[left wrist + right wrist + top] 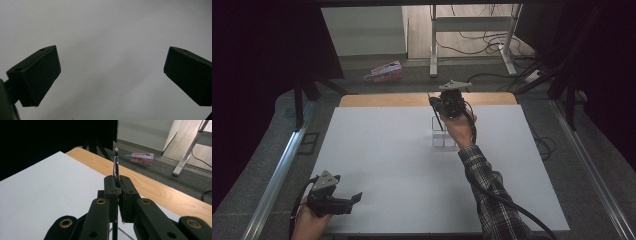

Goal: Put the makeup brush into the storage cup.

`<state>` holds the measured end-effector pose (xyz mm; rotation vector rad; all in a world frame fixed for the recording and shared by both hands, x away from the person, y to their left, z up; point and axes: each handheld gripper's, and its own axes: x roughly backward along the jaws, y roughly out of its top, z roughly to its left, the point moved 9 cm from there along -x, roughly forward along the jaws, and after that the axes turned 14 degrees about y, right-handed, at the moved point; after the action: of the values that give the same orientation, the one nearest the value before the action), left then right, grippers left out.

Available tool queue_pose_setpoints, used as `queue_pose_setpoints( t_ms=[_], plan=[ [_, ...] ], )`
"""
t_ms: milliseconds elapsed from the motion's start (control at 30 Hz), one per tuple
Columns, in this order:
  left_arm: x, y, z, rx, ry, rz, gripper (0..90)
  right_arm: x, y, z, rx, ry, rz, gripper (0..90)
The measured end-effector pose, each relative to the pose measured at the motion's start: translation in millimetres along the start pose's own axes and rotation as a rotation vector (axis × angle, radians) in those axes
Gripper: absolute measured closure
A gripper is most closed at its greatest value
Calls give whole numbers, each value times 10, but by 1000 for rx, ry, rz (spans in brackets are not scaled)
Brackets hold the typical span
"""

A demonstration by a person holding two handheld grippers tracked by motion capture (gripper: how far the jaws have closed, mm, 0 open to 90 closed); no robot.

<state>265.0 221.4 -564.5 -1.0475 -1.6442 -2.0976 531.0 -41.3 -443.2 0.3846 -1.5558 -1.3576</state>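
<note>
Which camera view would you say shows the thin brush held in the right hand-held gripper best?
The right gripper view: the brush rises close up from the shut jaws, its pale tip clear. The high view shows it as a small dark stick slanting over a clear holder.

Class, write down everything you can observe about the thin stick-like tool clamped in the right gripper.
The thin tool is a slim, dark, glossy stick, likely a small brush, with a pale rounded tip. The right gripper is shut on it, its black jaws pinching the shaft near mid-length. In the high view it slants down toward a clear container on the white table sheet. Whether its lower end touches the container is unclear.
</note>
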Motion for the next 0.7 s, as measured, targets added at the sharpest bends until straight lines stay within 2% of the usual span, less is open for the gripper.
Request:
queue_pose_setpoints(
  t_ms=[700],
  plan=[
    [0,-5,-1,-4,0,5,14,-75,-256,-42,-42,12,17,850]
  ],
)
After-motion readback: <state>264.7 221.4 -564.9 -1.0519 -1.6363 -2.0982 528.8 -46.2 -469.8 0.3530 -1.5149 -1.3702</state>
